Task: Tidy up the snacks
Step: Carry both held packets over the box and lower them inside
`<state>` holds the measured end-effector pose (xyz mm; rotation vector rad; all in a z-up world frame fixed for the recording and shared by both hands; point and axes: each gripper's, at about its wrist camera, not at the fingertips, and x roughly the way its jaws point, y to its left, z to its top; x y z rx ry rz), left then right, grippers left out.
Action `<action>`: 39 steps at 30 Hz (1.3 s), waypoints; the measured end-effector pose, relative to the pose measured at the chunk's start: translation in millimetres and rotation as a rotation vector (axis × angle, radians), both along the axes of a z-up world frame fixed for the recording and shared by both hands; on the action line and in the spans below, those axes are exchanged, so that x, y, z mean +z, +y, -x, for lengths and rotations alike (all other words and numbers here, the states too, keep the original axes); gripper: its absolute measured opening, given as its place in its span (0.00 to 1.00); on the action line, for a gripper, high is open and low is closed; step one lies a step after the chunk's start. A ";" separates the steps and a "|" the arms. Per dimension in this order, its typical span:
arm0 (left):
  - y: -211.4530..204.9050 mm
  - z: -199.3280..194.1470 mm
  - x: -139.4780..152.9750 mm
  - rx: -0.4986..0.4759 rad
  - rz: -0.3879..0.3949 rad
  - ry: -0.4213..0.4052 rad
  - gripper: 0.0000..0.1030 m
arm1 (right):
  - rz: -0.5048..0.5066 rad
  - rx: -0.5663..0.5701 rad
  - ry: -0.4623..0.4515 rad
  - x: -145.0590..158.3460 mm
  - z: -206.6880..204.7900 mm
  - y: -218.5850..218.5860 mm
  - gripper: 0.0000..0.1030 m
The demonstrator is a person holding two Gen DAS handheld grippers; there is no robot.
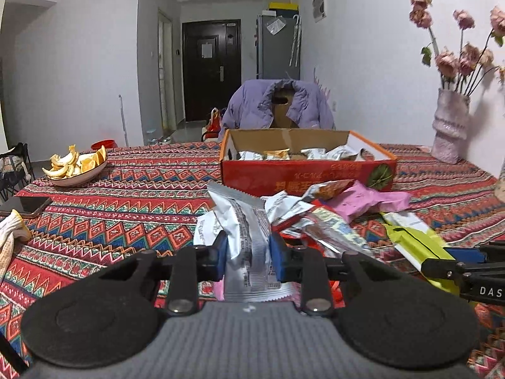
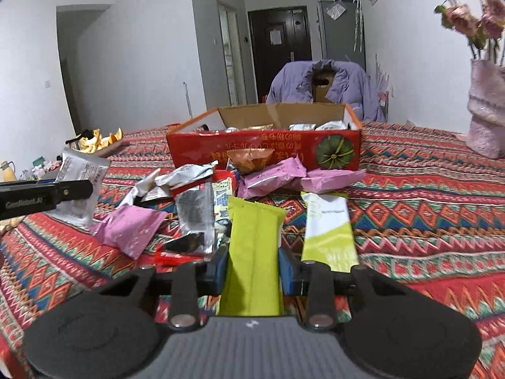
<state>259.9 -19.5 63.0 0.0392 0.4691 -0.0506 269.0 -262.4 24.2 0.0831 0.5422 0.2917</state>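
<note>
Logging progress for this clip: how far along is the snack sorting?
Done: several packets already lie in the red box. In hand: the left claw grips a silver packet, the right claw a green packet. Left: the pile of packets on the tablecloth.

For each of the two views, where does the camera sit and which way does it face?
Left wrist: on the left tool, facing the open red cardboard box; its blue pads clamp a silver foil snack packet; the right tool's tip shows at right.
Right wrist: on the right tool, facing the same box; pads clamp a lime-green flat packet; the left tool shows at left.
Shared: box, snack pile, patterned tablecloth.
</note>
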 end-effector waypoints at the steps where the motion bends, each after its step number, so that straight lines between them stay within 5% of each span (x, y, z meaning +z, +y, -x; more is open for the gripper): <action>1: -2.2 4.3 1.4 -0.005 0.002 -0.002 0.28 | -0.007 -0.005 -0.011 2.0 5.5 -2.8 0.32; 10: -16.8 21.9 11.8 -0.041 0.012 -0.036 0.28 | -0.023 -0.029 -0.073 16.4 26.0 -16.7 0.32; 18: -15.0 -2.7 23.8 -0.054 0.046 -0.022 0.28 | -0.025 -0.048 -0.085 32.2 0.6 -24.8 0.32; 29: -1.9 -108.0 41.7 -0.055 0.075 0.021 0.28 | -0.050 -0.043 -0.084 63.5 -95.8 -40.1 0.32; 39: 3.1 -251.2 29.2 -0.034 0.026 0.098 0.28 | -0.079 -0.044 0.025 64.0 -247.2 -44.5 0.32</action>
